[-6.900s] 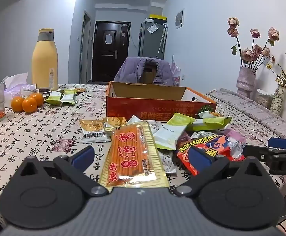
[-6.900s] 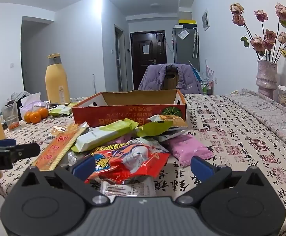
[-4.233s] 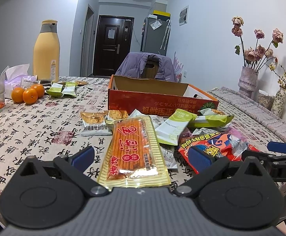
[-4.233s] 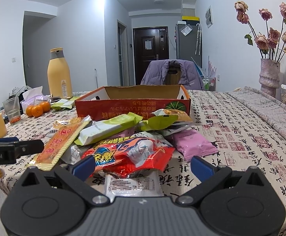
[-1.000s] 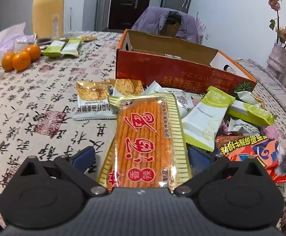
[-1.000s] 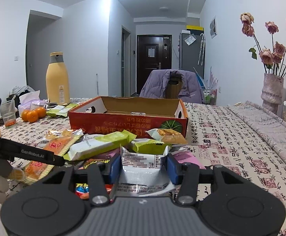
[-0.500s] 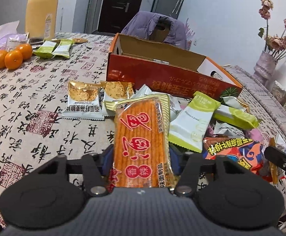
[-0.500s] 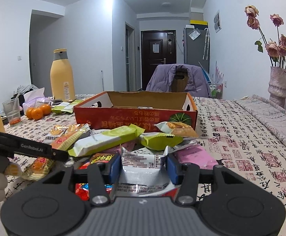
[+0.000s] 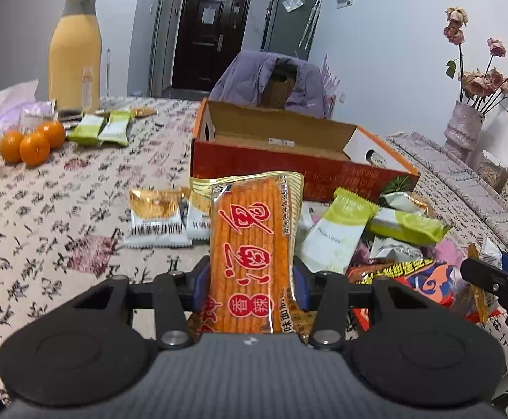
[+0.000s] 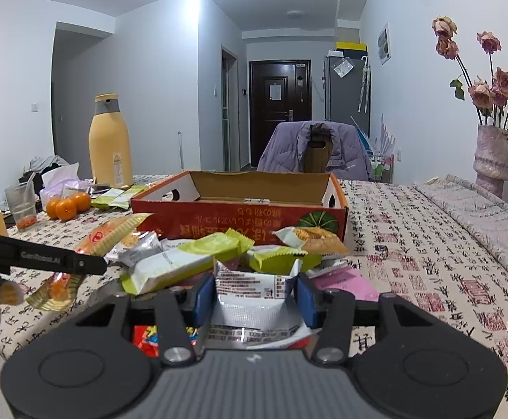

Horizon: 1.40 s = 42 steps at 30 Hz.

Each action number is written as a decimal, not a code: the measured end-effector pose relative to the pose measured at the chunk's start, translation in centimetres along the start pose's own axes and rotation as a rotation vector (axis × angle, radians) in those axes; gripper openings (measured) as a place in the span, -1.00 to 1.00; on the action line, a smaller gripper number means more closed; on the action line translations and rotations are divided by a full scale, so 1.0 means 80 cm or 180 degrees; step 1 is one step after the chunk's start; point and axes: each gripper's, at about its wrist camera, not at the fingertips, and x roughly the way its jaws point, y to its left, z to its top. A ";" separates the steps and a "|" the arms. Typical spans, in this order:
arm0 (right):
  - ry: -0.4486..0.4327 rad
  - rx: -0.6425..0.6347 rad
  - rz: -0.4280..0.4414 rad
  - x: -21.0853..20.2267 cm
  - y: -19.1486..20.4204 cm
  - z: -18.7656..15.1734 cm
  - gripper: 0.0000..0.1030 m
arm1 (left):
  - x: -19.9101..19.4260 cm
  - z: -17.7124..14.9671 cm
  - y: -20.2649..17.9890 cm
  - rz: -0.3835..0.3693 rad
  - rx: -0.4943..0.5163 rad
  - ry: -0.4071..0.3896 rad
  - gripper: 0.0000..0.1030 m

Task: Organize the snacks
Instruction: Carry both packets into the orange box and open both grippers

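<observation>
My left gripper is shut on a long orange spicy-strip packet and holds it lifted, tilted up toward an open red cardboard box. My right gripper is shut on a silver-white snack packet, held above the snack pile. The box also shows in the right wrist view, open and seemingly empty. Loose snacks lie in front of it: green-white packets, a pink packet, a red bag. The left gripper with the orange packet shows at left in the right wrist view.
A tall yellow bottle, oranges, tissues and a cup stand at the table's left. Two gold-white packets lie left of the pile. A vase of dried roses stands at right. A chair with a purple jacket is behind the box.
The left gripper closed on the orange packet and lifted it upright off the pile. The right gripper stayed shut on the silver packet and rose slightly.
</observation>
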 end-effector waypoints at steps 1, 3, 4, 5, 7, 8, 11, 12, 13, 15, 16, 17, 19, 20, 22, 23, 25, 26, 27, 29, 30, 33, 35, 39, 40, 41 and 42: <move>-0.0015 -0.0005 -0.0003 0.001 0.000 0.003 -0.06 | -0.001 0.003 -0.001 0.0004 0.0017 -0.0022 -0.09; -0.0052 -0.0014 -0.0004 0.003 -0.002 0.011 -0.06 | -0.002 0.010 -0.004 0.0004 0.0043 -0.0066 -0.09; -0.0077 -0.0022 -0.0005 0.004 -0.002 0.016 -0.06 | -0.002 0.015 -0.005 -0.0002 0.0048 -0.0093 -0.09; -0.0100 -0.0030 -0.0007 0.006 -0.003 0.021 -0.06 | -0.002 0.019 -0.006 -0.0003 0.0053 -0.0119 -0.09; -0.0156 -0.0049 -0.0014 0.011 -0.004 0.034 -0.06 | -0.001 0.029 -0.009 0.0016 0.0073 -0.0171 -0.09; -0.0178 -0.0054 -0.0015 0.014 -0.005 0.039 -0.06 | 0.000 0.035 -0.011 0.0019 0.0076 -0.0195 -0.09; -0.0235 -0.0041 -0.0019 0.027 -0.007 0.059 -0.05 | 0.004 0.052 -0.017 0.0024 0.0097 -0.0258 -0.09; -0.0253 -0.0032 -0.0016 0.031 -0.008 0.065 -0.05 | 0.006 0.058 -0.020 0.0023 0.0106 -0.0286 -0.09; -0.0269 -0.0027 -0.0013 0.037 -0.010 0.072 -0.05 | 0.009 0.066 -0.022 0.0020 0.0115 -0.0311 -0.09; -0.0298 -0.0025 -0.0016 0.049 -0.012 0.086 -0.05 | 0.014 0.079 -0.026 0.0021 0.0119 -0.0345 -0.09; -0.0303 -0.0027 -0.0020 0.055 -0.014 0.093 -0.05 | 0.018 0.086 -0.027 0.0018 0.0112 -0.0360 -0.09; -0.0307 -0.0027 -0.0021 0.062 -0.015 0.101 -0.05 | 0.022 0.094 -0.029 0.0009 0.0104 -0.0379 -0.09; -0.0316 -0.0033 -0.0029 0.077 -0.018 0.117 -0.05 | 0.029 0.109 -0.032 0.0016 0.0106 -0.0412 -0.09; -0.0309 -0.0042 -0.0035 0.085 -0.020 0.124 -0.05 | 0.034 0.116 -0.035 0.0028 0.0115 -0.0427 -0.09; -0.0259 -0.0085 -0.0054 0.103 -0.022 0.137 -0.05 | 0.044 0.131 -0.040 0.0057 0.0135 -0.0437 -0.09; -0.0224 -0.0105 -0.0065 0.113 -0.023 0.143 -0.05 | 0.050 0.138 -0.042 0.0059 0.0141 -0.0439 -0.09; -0.0135 -0.0114 -0.0064 0.135 -0.028 0.154 -0.05 | 0.062 0.153 -0.047 0.0065 0.0173 -0.0440 -0.09; -0.0093 -0.0099 -0.0050 0.145 -0.031 0.160 -0.05 | 0.068 0.159 -0.049 0.0079 0.0190 -0.0437 -0.09; -0.0041 -0.0075 -0.0035 0.157 -0.035 0.166 -0.06 | 0.076 0.166 -0.051 0.0096 0.0204 -0.0429 -0.09; 0.0054 -0.0020 -0.0009 0.179 -0.042 0.175 -0.05 | 0.093 0.179 -0.055 0.0114 0.0213 -0.0402 -0.09; 0.0114 0.0003 0.0013 0.192 -0.046 0.178 -0.05 | 0.101 0.186 -0.056 0.0123 0.0219 -0.0389 -0.09; 0.0283 0.0009 -0.0002 0.228 -0.054 0.187 -0.05 | 0.128 0.201 -0.063 0.0201 0.0273 -0.0360 -0.09; 0.0396 0.0008 -0.0024 0.252 -0.057 0.190 -0.05 | 0.147 0.209 -0.065 0.0265 0.0302 -0.0313 -0.09; 0.0621 0.0000 -0.0076 0.296 -0.061 0.191 -0.06 | 0.195 0.218 -0.064 0.0387 0.0323 -0.0134 -0.09; 0.0684 -0.0009 -0.0094 0.307 -0.062 0.190 -0.05 | 0.206 0.218 -0.062 0.0413 0.0330 -0.0087 -0.09; 0.0734 -0.0025 -0.0117 0.317 -0.062 0.188 -0.05 | 0.217 0.216 -0.061 0.0434 0.0325 -0.0040 -0.09; 0.0786 -0.0048 -0.0144 0.327 -0.062 0.186 -0.05 | 0.228 0.215 -0.059 0.0456 0.0324 0.0017 -0.09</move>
